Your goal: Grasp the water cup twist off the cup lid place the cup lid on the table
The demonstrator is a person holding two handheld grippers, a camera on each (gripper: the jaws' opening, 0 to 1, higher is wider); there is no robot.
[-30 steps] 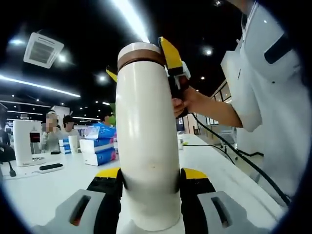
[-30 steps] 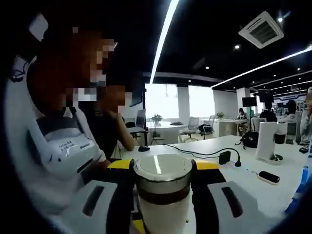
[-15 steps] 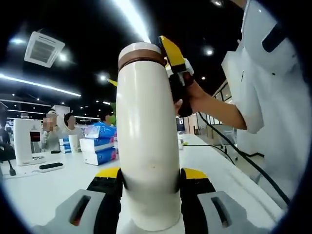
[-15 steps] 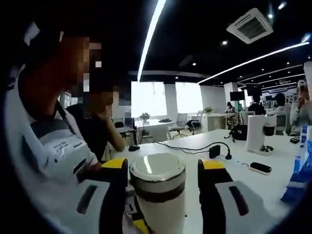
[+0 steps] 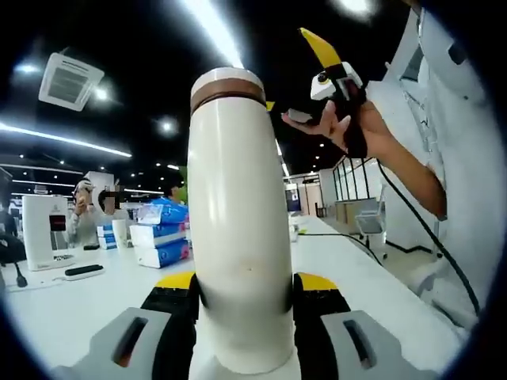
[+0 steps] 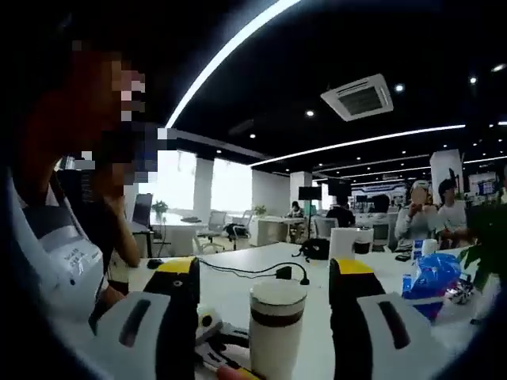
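Since half a second ago the right gripper (image 6: 261, 332) has backed off the lid (image 6: 277, 294): its jaws stand apart with clear gaps on both sides of the cup (image 6: 272, 338), which sits smaller and farther ahead in the right gripper view. In the left gripper view that same gripper (image 5: 329, 63) has lifted up and away from the cup's top, carried in a hand (image 5: 356, 127), and no longer touches anything.

By contrast, the left gripper (image 5: 242, 305) is clamped on the lower body of the cup (image 5: 238, 229), jaws pressed to either side, holding it upright and off the table (image 5: 71, 309). That low grip leaves the upper end free for the other gripper to work on.

With its brown band, the lid (image 5: 228, 81) sits on the cup, so the twist looks unfinished; I judge the right gripper has let go to reset its wrist for another turn.

Farther out on the table lie tissue packs (image 5: 158, 245), a white machine (image 5: 43, 229) and a remote (image 5: 81, 271), well apart from the cup.
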